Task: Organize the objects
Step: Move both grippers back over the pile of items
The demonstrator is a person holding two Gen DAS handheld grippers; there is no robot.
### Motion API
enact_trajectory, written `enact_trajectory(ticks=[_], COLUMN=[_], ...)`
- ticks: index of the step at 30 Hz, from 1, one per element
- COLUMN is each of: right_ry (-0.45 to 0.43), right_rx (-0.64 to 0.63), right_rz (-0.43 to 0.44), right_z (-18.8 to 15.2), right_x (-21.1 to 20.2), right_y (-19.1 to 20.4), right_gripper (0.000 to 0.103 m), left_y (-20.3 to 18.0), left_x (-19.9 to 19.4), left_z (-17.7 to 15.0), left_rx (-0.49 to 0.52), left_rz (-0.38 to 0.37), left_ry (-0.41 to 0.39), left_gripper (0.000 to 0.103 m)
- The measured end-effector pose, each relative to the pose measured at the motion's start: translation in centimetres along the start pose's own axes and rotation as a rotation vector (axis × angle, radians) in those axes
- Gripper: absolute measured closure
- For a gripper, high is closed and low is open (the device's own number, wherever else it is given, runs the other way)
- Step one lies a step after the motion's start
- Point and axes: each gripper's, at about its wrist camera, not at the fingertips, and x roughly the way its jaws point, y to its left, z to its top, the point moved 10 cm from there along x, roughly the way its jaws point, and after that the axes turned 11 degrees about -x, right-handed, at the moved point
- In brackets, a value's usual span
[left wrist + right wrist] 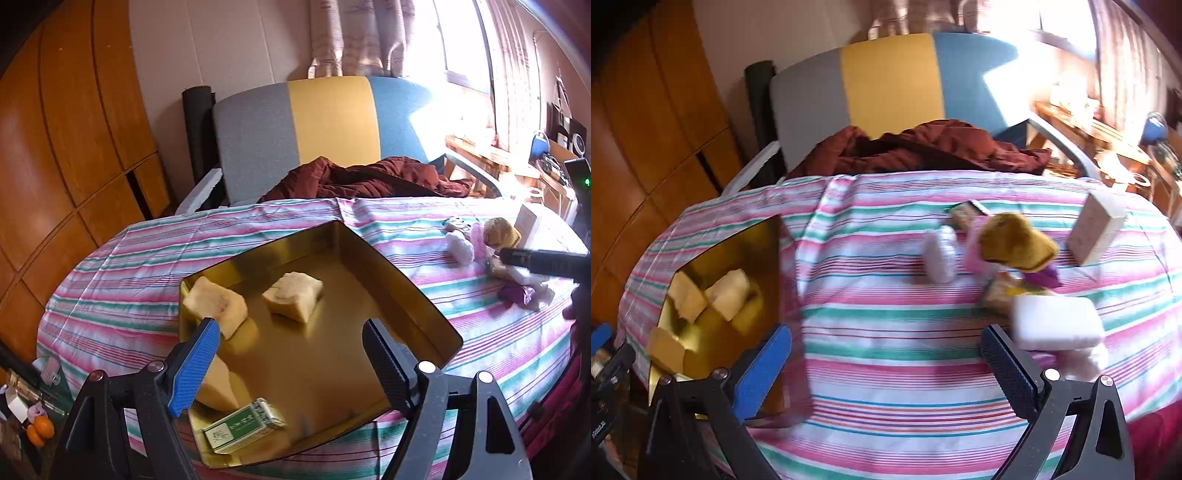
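Observation:
A shallow gold tin (332,362) lies on the striped tablecloth (140,266). In it are pale bread-like chunks (293,301) (216,306) and a green and white box (243,428). My left gripper (291,325) hangs open over the tin's near side, holding nothing. My right gripper (886,332) is open above bare cloth, between the tin (757,251) and a doll (1015,243) with golden hair. A white block (1058,326) sits just beyond its right finger. One dark finger (535,260) of the right gripper reaches in over the doll (498,236).
A small tan box (1095,232) stands on the cloth behind the doll, and a white fluffy piece (940,254) lies to its left. A chair (328,122) with a dark red garment (369,177) is behind the table. Wooden cabinets (66,147) are on the left.

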Motion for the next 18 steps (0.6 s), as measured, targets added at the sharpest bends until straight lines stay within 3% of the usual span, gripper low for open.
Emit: enact_trajectory(ticks=[18], right_ry=[-0.054], right_rx=[0.234], right_rz=[-0.294], right_z=[-0.5], right_x=[-2.8], right_y=[-19.1], right_gripper=[0.000], left_y=[-5.9], left_x=[1.5], left_z=[-0.8], left_rx=[0.120], left_rz=[-0.063], left_ry=[0.049], left_gripper=[0.022])
